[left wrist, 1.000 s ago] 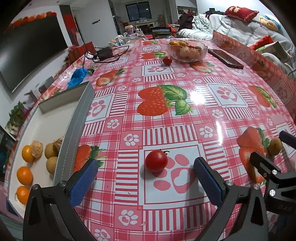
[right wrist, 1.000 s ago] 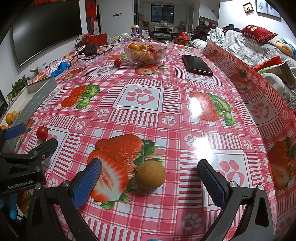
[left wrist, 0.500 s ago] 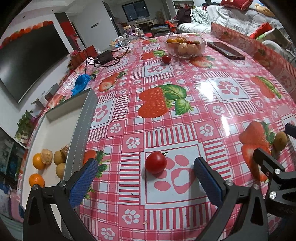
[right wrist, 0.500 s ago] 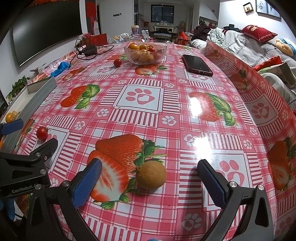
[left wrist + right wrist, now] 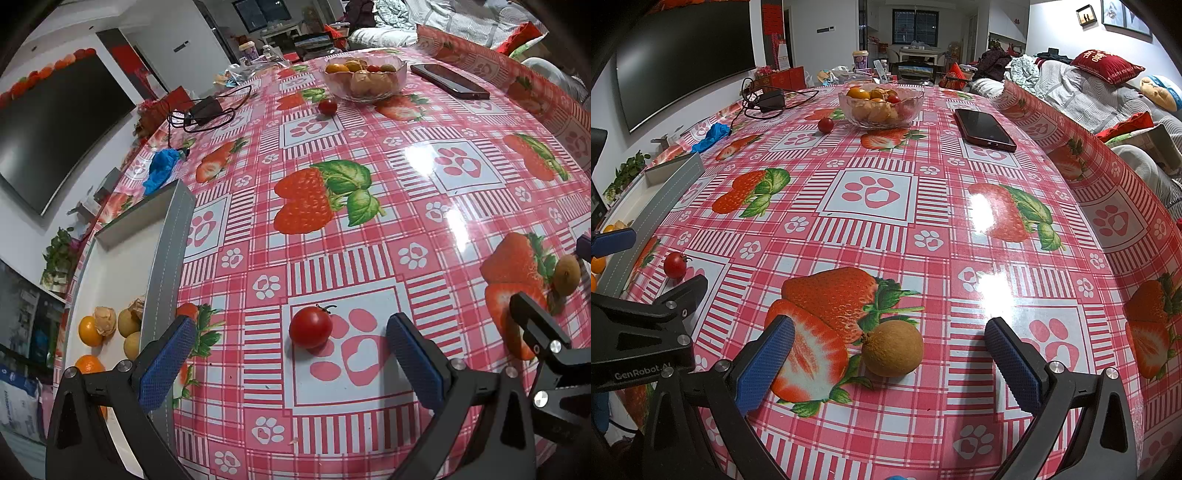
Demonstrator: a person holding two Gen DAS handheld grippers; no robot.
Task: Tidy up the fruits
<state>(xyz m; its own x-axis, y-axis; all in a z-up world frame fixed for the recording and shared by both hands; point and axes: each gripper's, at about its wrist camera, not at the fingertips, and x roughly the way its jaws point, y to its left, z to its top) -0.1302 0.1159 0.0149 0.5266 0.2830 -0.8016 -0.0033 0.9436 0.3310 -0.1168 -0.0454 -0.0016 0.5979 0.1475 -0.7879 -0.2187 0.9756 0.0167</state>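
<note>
A red cherry tomato (image 5: 310, 327) lies on the tablecloth between the spread fingers of my left gripper (image 5: 291, 360), which is open and not touching it. A brown longan (image 5: 892, 348) rests on the cloth between the fingers of my right gripper (image 5: 890, 363), also open and apart from it. The same longan (image 5: 565, 275) shows at the right of the left wrist view, and the tomato (image 5: 675, 264) at the left of the right wrist view. A grey-walled tray (image 5: 166, 258) at the left holds oranges and several longans. A second tomato (image 5: 327, 106) lies by the glass fruit bowl (image 5: 365, 79).
A phone (image 5: 983, 129) lies at the far right of the table next to the bowl (image 5: 881, 105). A black charger with cable (image 5: 205, 109) and a blue cloth (image 5: 162, 166) sit at the far left. The tablecloth edge curls up on the right (image 5: 1082, 147).
The left wrist view has tilted and shifted slightly, so the tray shows further down; the tomato stays between the fingers. The right gripper and longan have hardly moved.
</note>
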